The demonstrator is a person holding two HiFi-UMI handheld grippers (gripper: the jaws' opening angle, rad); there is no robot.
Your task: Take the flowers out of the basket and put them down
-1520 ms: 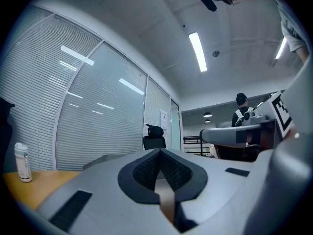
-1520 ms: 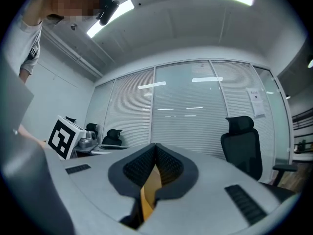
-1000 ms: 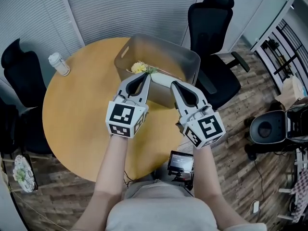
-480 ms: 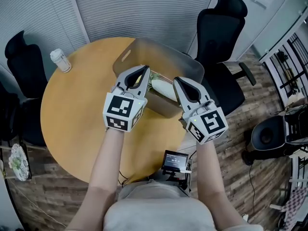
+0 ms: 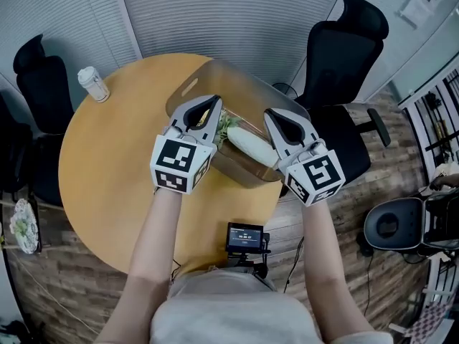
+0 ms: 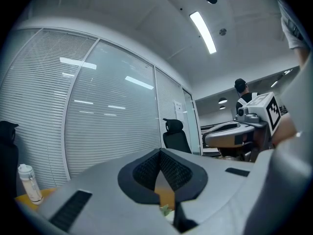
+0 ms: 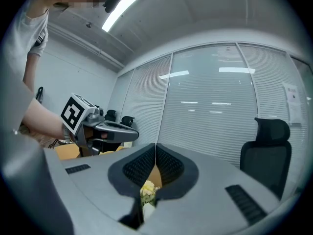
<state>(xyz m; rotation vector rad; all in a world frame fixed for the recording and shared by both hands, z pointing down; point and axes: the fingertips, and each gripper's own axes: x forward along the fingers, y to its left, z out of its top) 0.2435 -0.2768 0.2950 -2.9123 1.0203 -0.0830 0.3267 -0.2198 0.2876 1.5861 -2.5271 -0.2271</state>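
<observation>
A grey basket [image 5: 247,172] stands on the round wooden table [image 5: 107,163], towards its right edge. Inside lies the flower bouquet [image 5: 251,145], its white wrap and some green showing between my two grippers. The left gripper [image 5: 214,100] hangs above the basket's left part, shut with nothing in it. The right gripper [image 5: 272,113] hangs above the right part, also shut and empty. In the right gripper view the gripper [image 7: 155,144] points level, and a yellow flower [image 7: 148,190] shows under the jaws. The left gripper [image 6: 160,151] shows a bit of green [image 6: 165,209] below.
A white lidded bottle [image 5: 93,84] stands at the table's far left edge. Black office chairs stand at the left [image 5: 39,77] and beyond the basket on the right [image 5: 344,49]. A small device with a screen [image 5: 244,239] sits at the table's near edge.
Both grippers have moved forward from the basket's near side to above it and stay shut. The bouquet's white wrap now shows between them.
</observation>
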